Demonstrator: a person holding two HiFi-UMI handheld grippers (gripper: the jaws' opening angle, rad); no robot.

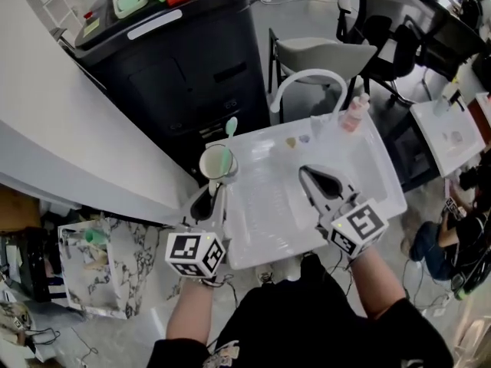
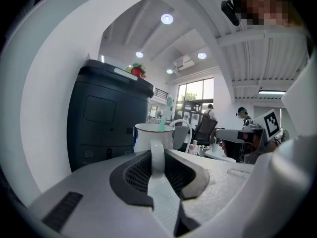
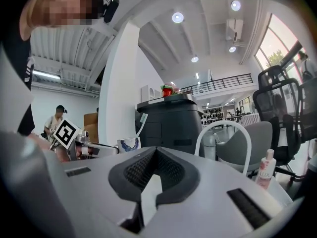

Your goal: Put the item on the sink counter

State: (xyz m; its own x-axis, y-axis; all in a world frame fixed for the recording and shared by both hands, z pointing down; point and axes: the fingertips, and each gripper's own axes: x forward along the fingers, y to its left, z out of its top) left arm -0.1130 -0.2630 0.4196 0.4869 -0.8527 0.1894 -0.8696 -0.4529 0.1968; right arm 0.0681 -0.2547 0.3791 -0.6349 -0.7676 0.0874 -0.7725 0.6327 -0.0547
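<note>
A white mug (image 1: 216, 162) with a green toothbrush (image 1: 230, 129) standing in it is at the far left corner of the white sink counter (image 1: 380, 176). My left gripper (image 1: 214, 191) is shut on the mug's handle (image 2: 157, 158), and the mug (image 2: 153, 135) stands upright just past the jaws. Whether it rests on the counter I cannot tell. My right gripper (image 1: 305, 172) hovers over the sink basin, shut with nothing in it (image 3: 154, 151). The right gripper view shows the mug (image 3: 128, 144) off to its left.
A white arched faucet (image 1: 311, 77) and a pink bottle (image 1: 354, 114) stand at the counter's back edge. A tall black cabinet (image 1: 176, 60) rises behind the mug. A grey chair (image 1: 326, 52) is beyond the faucet. A marble-patterned box (image 1: 103, 263) sits on the floor at left.
</note>
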